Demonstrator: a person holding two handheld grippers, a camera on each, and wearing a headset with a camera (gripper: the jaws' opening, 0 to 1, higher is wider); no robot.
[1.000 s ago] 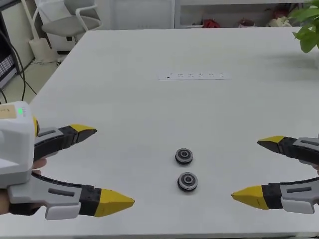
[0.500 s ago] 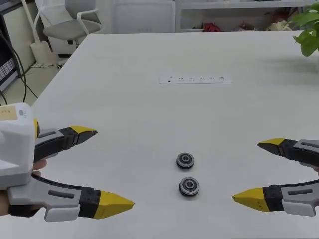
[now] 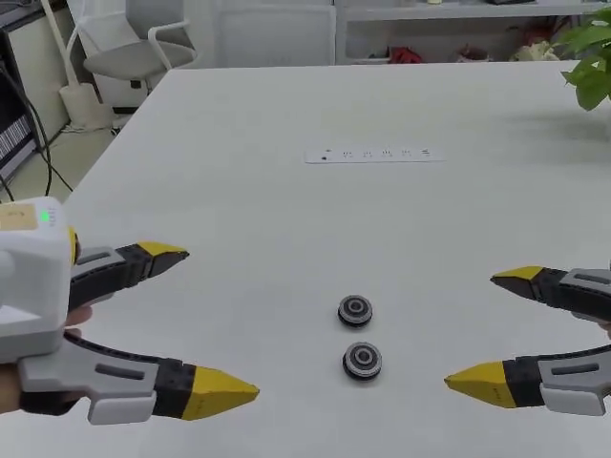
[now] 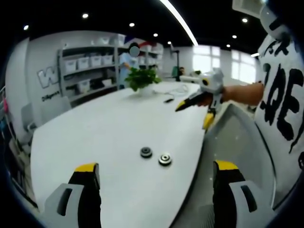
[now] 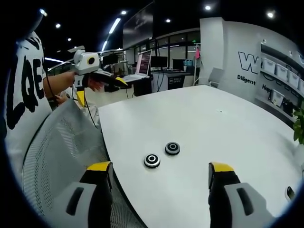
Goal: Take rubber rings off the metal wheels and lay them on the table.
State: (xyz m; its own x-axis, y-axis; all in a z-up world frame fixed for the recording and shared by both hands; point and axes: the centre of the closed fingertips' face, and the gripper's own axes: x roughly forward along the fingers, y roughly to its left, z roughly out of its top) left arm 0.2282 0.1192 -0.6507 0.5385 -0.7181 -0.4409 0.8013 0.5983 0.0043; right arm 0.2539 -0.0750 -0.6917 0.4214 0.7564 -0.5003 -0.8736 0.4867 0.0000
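L gripper (image 3: 218, 322) and R gripper (image 3: 472, 330) both spread wide, empty; head view: we see them flanking two metal wheels (image 3: 355, 310) on table (image 3: 286, 191), rubber rings (image 3: 342, 311) on. Vs 1 s ago only cam shifted, so we judge no ring pulled yet. L gripper view: wheels ahead betw. jaws; shelf bins (image 4: 90, 62), contents unreadable. R gripper view: wheels ahead, untouched.

Left gripper (image 3: 220, 322) was wide open, one jaw farther from me, one nearer, yellow tips pointing inward to the right. Right gripper (image 3: 470, 329) mirrored it: also wide open, tips pointing left. Both were empty, well apart, facing each other. My left hand (image 3: 69, 315) sat behind the jaws; right forearm (image 4: 242, 92) was stretched forward.
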